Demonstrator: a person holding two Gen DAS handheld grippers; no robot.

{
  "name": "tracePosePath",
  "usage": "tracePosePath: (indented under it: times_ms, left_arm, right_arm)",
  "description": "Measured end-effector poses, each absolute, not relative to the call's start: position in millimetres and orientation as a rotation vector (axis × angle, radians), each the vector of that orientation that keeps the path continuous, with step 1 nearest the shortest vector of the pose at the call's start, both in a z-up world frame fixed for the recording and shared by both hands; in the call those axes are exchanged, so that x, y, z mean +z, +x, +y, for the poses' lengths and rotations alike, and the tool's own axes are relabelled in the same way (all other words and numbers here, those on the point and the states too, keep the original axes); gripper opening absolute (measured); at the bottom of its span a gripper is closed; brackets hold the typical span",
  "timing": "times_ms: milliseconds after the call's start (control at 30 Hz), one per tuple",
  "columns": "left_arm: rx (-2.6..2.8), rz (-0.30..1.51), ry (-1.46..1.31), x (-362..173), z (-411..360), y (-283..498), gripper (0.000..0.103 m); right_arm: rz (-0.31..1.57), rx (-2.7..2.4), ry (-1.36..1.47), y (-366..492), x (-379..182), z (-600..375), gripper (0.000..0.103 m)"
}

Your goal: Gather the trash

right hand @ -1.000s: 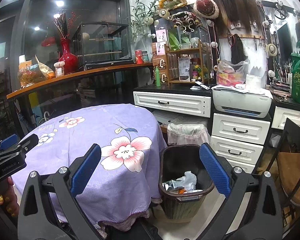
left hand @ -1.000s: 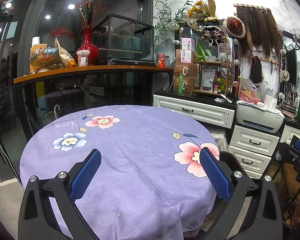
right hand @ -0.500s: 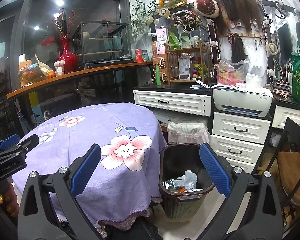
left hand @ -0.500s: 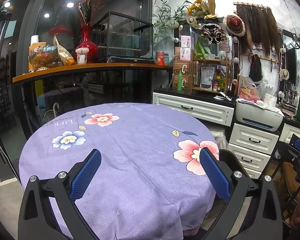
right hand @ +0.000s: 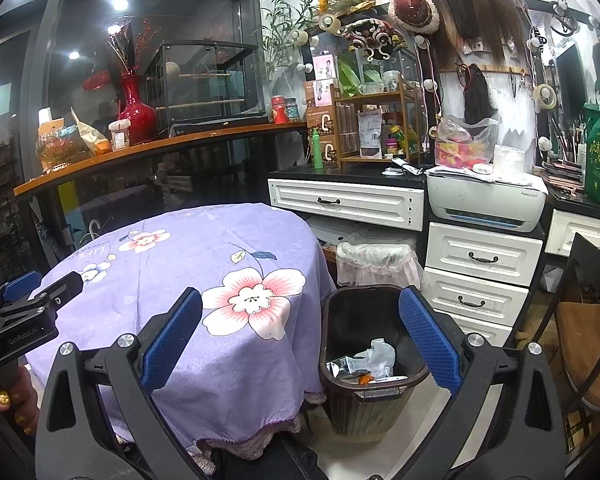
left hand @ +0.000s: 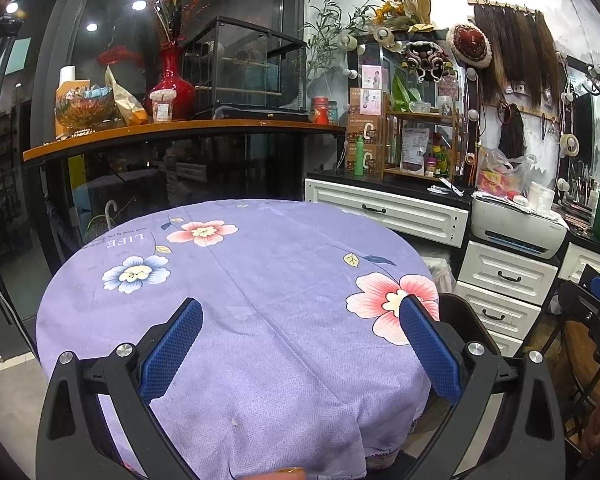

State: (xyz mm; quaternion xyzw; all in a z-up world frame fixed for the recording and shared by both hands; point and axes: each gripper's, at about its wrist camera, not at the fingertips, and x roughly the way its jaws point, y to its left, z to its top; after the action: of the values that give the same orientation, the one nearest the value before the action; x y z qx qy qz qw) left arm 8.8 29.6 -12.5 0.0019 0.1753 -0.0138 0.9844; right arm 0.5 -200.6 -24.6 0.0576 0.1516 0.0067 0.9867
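Note:
A dark brown trash bin point(right hand: 342, 392) stands on the floor right of the round table, holding crumpled white paper and wrappers point(right hand: 370, 360). My right gripper point(right hand: 300, 344) hovers open above the table edge and the bin, nothing between its blue pads. My left gripper point(left hand: 300, 344) hangs open over the purple flowered tablecloth point(left hand: 260, 280), also holding nothing. In the left wrist view I see no loose trash on the cloth. In the right wrist view the left gripper point(right hand: 32, 304) shows at the far left, held by a hand point(right hand: 8, 404).
White drawers point(right hand: 476, 264) with a printer point(right hand: 484, 200) stand behind the bin, beside a second lace-covered bin point(right hand: 374, 262). A dark chair point(right hand: 588, 320) is at the right. A wooden counter point(left hand: 180, 128) with a red vase and glass case runs behind the table.
Nothing has visibly changed apart from a very slight drift of the views; both grippers stay open in place.

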Motion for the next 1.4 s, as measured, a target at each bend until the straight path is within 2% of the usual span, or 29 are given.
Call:
tracePosePath:
  times_ms: [1400]
  left_arm:
    - [-0.039,0.375,0.003,-13.2,29.3,11.6,0.097]
  right_arm:
    - [0.315,0.019,0.117,2.3,-31.7,-195.7,0.097]
